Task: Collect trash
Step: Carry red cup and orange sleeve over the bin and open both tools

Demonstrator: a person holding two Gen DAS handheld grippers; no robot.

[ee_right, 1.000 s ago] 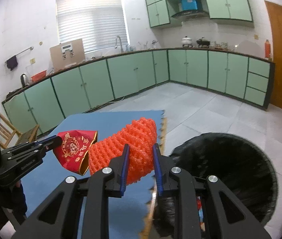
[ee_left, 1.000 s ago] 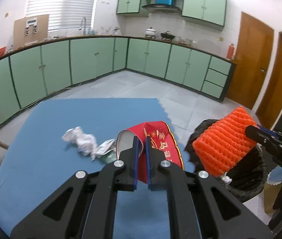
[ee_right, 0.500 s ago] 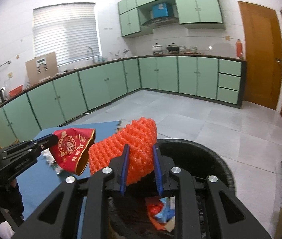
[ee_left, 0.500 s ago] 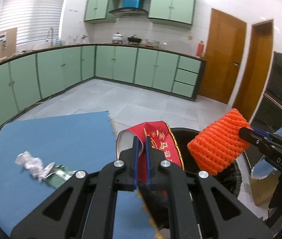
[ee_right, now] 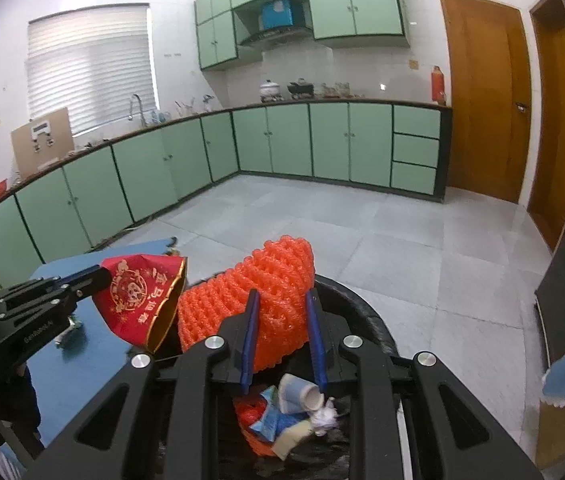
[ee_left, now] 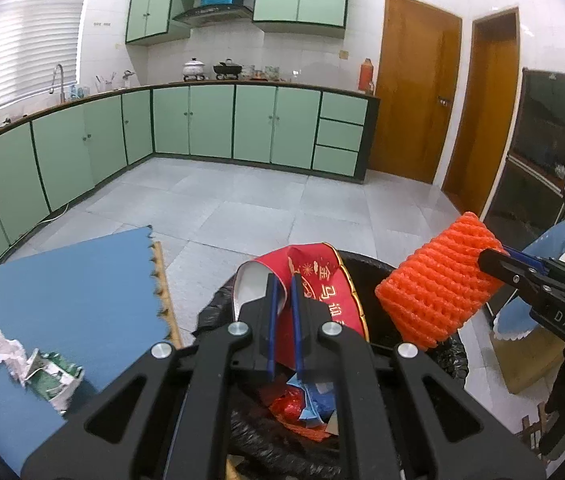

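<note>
- Over the black-lined trash bin (ee_right: pixel 366 320), right tongs (ee_right: pixel 282 334) grip an orange foam fruit net (ee_right: pixel 266 292); left tongs (ee_left: pixel 283 320) pinch a red printed wrapper (ee_left: pixel 322 284).
- Release step: both should open and drop.
- Beyond, crumpled paper (ee_left: pixel 6 352) remains on the blue surface (ee_left: pixel 62 280).
- A second ago both loads hung above that surface.
</note>
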